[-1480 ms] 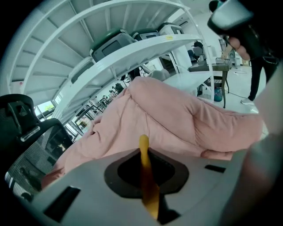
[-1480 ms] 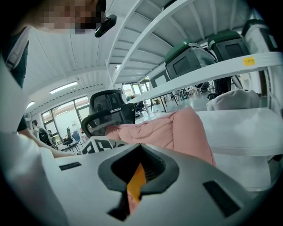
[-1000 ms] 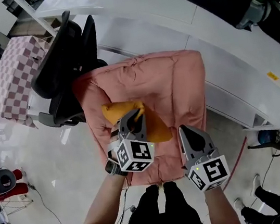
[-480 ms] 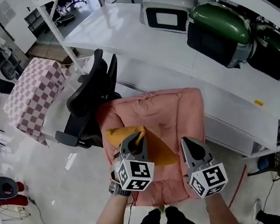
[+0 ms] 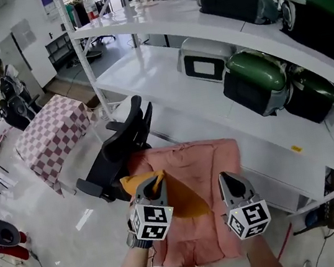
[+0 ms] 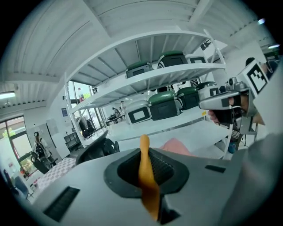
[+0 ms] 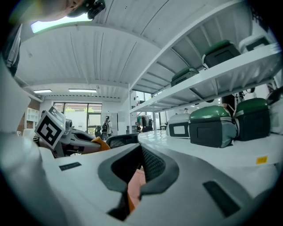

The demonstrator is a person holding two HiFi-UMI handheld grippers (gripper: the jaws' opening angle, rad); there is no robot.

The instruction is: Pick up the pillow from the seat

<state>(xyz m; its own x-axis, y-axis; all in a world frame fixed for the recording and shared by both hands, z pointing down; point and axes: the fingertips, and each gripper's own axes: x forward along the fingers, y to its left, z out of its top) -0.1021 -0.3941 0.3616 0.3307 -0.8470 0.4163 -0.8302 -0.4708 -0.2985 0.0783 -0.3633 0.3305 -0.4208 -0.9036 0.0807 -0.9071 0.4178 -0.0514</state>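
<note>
Orange pillow (image 5: 180,198), one: corner pinched tight in the closed left claw (image 5: 156,183), opposite edge seemingly nipped by the closed right claw (image 5: 226,180), so it hangs spread between them above the pink-covered seat (image 5: 211,154).

Head view: shelf rack (image 5: 144,70) runs across the upper and right frame. Cases (image 5: 253,81) sit on its tiers, right side. Office chair (image 5: 120,153) centre-left, in front of the rack's lower tier. Clothed table (image 5: 50,132) further left, apart from the chair. Covered seat (image 5: 217,153) just right of the chair, lower centre, in front of the rack. Pillow (image 5: 187,199) above the seat's left half, upper edge between the jaws of the left gripper (image 5: 155,183). Right gripper (image 5: 229,179) to the pillow's right, over the seat's right half.
</note>
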